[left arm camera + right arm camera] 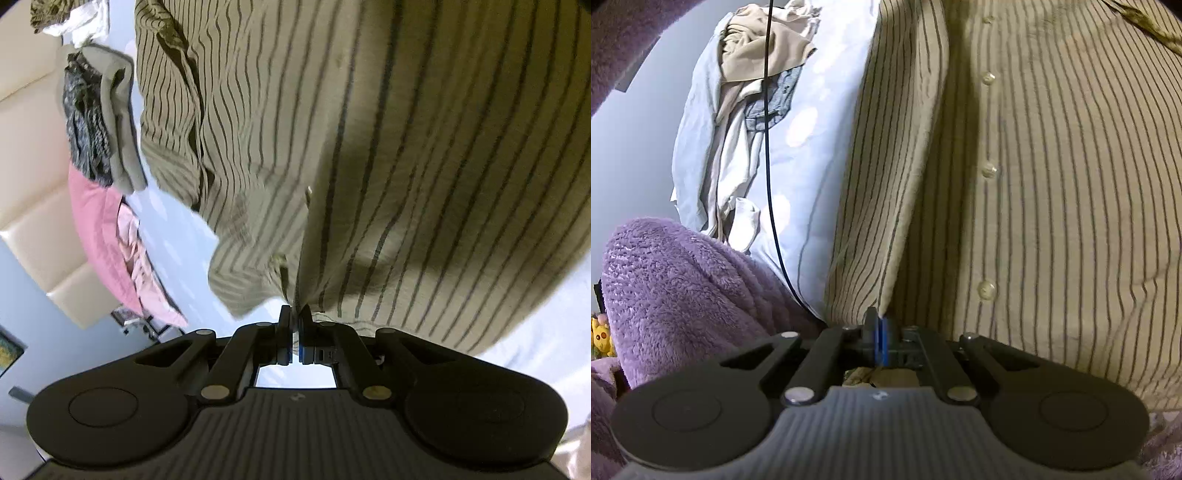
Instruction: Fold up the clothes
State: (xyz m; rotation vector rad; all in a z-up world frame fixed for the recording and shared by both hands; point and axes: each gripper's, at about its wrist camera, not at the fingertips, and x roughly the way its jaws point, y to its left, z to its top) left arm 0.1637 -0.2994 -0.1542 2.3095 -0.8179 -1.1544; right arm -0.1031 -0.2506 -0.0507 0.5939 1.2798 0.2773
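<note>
While the left gripper (295,314) pinches the striped shirt (406,147) in its jaws, the right gripper (881,319) pinches its edge too.

This is a bedroom in a home. A bed (827,122) with a pale blue sheet runs up the middle of both views. Loose clothes (753,74) lie heaped on it at the upper left of the right wrist view. A cream padded headboard (33,206) fills the left edge of the left wrist view, beside folded clothes (99,122). A yellow stuffed toy (600,334) sits at the far left.
</note>
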